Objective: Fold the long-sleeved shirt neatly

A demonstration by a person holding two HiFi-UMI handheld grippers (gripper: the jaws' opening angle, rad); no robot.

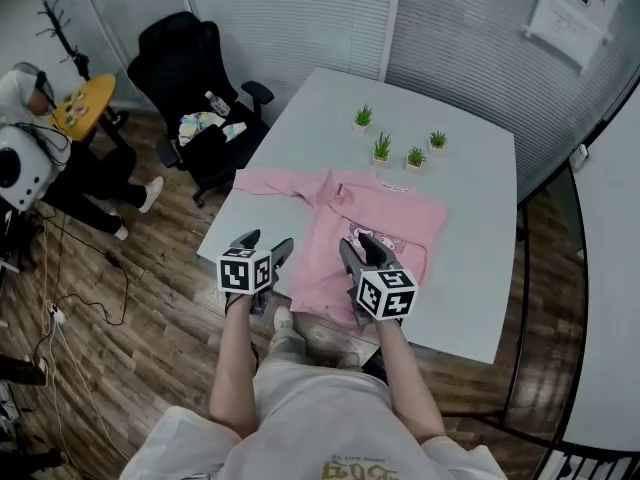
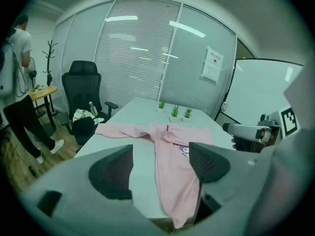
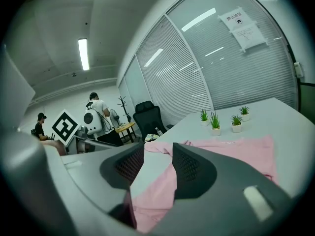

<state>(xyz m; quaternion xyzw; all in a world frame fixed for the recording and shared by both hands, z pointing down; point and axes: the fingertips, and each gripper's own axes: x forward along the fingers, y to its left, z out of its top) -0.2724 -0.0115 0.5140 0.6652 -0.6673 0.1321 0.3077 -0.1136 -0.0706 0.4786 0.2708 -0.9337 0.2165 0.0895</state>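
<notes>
We see the pink shirt (image 1: 385,218) lying front up on the white table (image 1: 470,178), in the middle of the head view. Its collar points to the far side. One sleeve (image 1: 265,181) stretches towards the table's left edge. The hem reaches the near edge and, in the left gripper view, droops over it. A small dark print (image 2: 186,151) sits on the chest.

The right gripper (image 1: 354,240) hangs over the lower part of the shirt. Its jaws stand apart, and we see pink cloth through the gap, below them, not pinched. The left gripper (image 1: 264,244) hangs just left of the shirt, at the near left corner of the table. Its jaws are spread wide and grasp nothing.

Beyond the collar, four small potted plants (image 1: 383,149) stand in a loose group. At the upper left a black office chair (image 1: 185,58) holds some clothes and a bottle (image 1: 217,103). Further left a person (image 1: 90,178) stands by a small yellow table (image 1: 85,103) on the wooden floor (image 1: 150,298). A sheet of paper (image 1: 575,8) hangs on the wall at the upper right.
</notes>
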